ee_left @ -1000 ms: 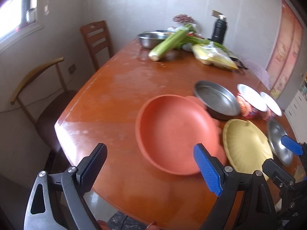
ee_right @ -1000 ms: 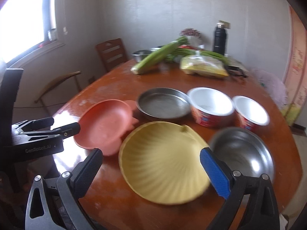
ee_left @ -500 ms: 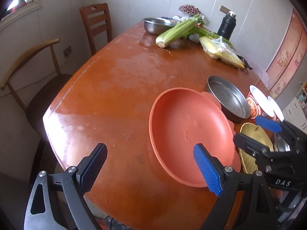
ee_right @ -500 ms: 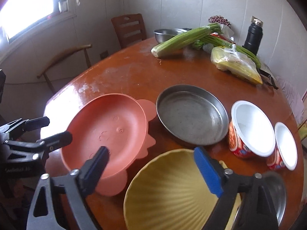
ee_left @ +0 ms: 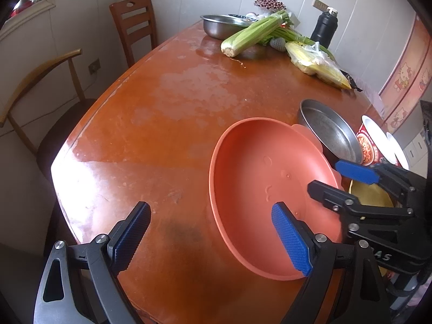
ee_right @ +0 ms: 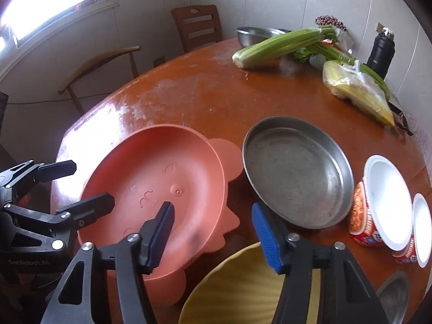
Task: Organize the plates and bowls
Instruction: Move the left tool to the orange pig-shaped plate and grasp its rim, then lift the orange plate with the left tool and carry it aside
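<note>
Orange-red plate (ee_right: pixel 162 189): lies at the near edge of the wooden table (ee_left: pixel 162 113), a scalloped tab on its far side; its near rim is covered by both grippers.
Left gripper (ee_left: pixel 213 240): jaws wide apart, nothing between the pads; its right finger (ee_left: pixel 290 240) hangs over the plate's near rim, contact unclear.
Right gripper (ee_right: pixel 213 237): jaws have just been closing and straddle the plate's right rim, pads not visibly pressing on it.
Yellow ribbed plate (ee_right: pixel 243 291): just beside the orange-red plate, mostly cut off by the frame's bottom edge and the gripper.
Steel pan (ee_right: pixel 297 172): beyond the yellow plate, beside the tab.
Paper bowls (ee_right: pixel 386 202): right of the pan; the farther one half cut off.
Steel bowl (ee_right: pixel 394 294): only a dark sliver at lower right.
Celery (ee_left: pixel 253 32): far end of the table.
</note>
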`<state>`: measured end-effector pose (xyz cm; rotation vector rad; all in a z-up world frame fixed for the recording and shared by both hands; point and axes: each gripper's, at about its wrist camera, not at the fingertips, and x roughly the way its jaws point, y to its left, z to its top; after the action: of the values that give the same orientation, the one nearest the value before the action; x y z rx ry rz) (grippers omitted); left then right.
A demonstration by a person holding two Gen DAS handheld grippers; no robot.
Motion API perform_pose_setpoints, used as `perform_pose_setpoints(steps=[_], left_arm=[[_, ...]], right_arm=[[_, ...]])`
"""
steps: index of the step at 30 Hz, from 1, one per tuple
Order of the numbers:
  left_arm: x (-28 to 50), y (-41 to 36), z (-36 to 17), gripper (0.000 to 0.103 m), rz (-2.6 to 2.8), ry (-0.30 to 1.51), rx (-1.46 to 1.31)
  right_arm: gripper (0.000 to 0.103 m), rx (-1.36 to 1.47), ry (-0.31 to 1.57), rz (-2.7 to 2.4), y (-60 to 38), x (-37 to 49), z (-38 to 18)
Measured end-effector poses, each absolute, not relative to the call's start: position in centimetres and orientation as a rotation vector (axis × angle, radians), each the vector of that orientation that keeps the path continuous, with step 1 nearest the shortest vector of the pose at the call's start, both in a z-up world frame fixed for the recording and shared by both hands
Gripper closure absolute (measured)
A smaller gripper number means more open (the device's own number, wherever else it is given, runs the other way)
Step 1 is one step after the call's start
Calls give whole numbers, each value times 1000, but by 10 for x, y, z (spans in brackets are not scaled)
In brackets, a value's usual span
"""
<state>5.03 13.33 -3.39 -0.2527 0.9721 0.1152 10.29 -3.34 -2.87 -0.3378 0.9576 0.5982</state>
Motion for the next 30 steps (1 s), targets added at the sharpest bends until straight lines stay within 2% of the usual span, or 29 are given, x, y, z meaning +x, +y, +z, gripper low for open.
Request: perform_pose_setpoints(steps=[2, 3, 4, 6, 12, 14, 18, 30], left_arm=[[50, 132, -33, 12, 110, 972, -254], [50, 131, -32, 16, 107, 971, -255], [50, 130, -32, 29, 99, 971, -254], [52, 127, -33, 45, 74, 992, -252], [55, 118, -34, 51, 62, 1004, -238], [57, 116, -34, 61, 53, 1010, -237], [60, 118, -34, 65, 72, 1014, -235], [65, 145, -20, 65, 102, 973, -276]], right_arm=[[53, -347, 971, 603, -30, 105, -33], [54, -348, 974, 604, -30, 106, -35], [55, -346, 977, 609, -30, 107, -36], [57, -344, 980, 614, -29, 107, -36], [57, -348, 975, 623, -29, 108, -37], [58, -354, 973, 628, -29, 107, -37], [58, -355, 975, 639, -28, 107, -37], [58, -303, 963, 684, -20, 96, -23]])
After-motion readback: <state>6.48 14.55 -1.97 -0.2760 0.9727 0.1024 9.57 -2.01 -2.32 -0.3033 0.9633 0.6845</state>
